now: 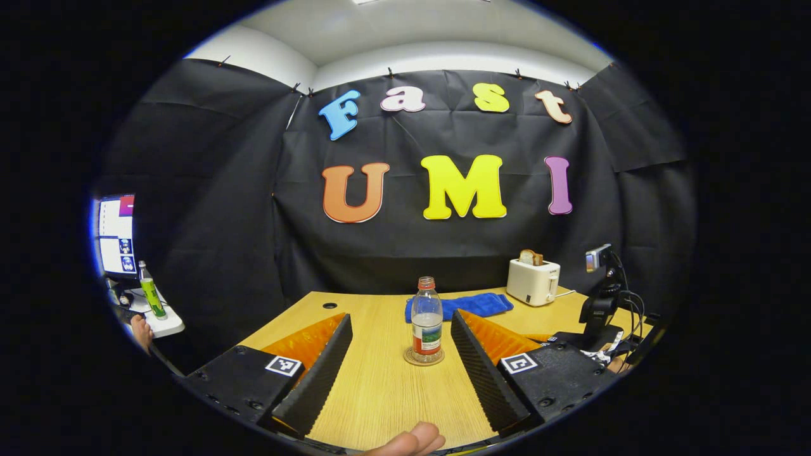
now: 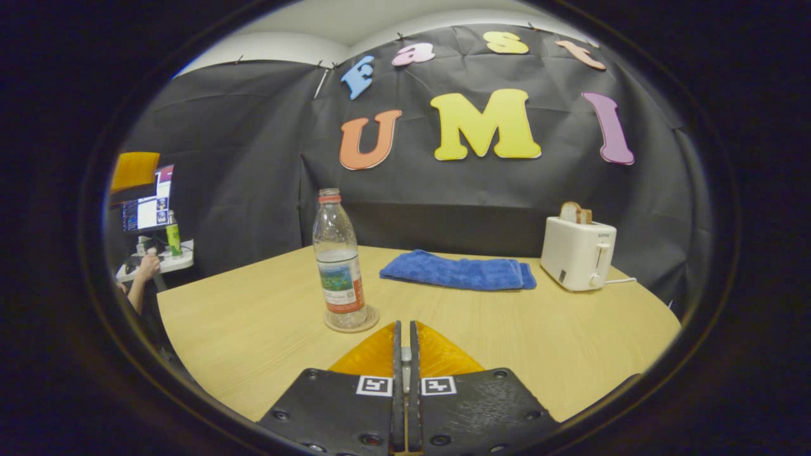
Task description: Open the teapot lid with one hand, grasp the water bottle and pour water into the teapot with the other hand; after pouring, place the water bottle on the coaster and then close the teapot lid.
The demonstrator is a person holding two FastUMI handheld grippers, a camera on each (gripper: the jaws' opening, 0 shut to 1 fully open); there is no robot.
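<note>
Water bottle [image 1: 427, 320] standing upright on a round coaster [image 1: 424, 358] near the middle of the wooden tabletop [image 1: 380, 392]. Bottle is clear plastic, ribbed toward the shoulder, with a reddish ring at the neck and no cap visible; a label in white, green and red-orange is wrapping its lower half. Water level cannot be told. In the right gripper view the same bottle [image 2: 339, 259] is sitting on the coaster [image 2: 352, 321] just ahead and left of that claw.

Left claw [image 1: 399, 364] is spread wide, fingers flanking the bottle from a distance and gripping nothing; bottle well apart from both fingers. A fingertip of the holding hand [image 1: 412, 441] is showing at the bottom edge.

Right claw [image 2: 404, 354] is closed, fingers pressing flat together with nothing between them, hovering low over the tabletop [image 2: 570, 342].

Behind the bottle a blue towel [image 2: 457, 271] is lying folded flat. To its right a white toaster [image 2: 578, 253] is standing with a slice of bread sticking out of the top. In the left gripper view a small camera on a black stand [image 1: 599, 297] is sitting at the right edge of the tabletop, cables trailing
</note>
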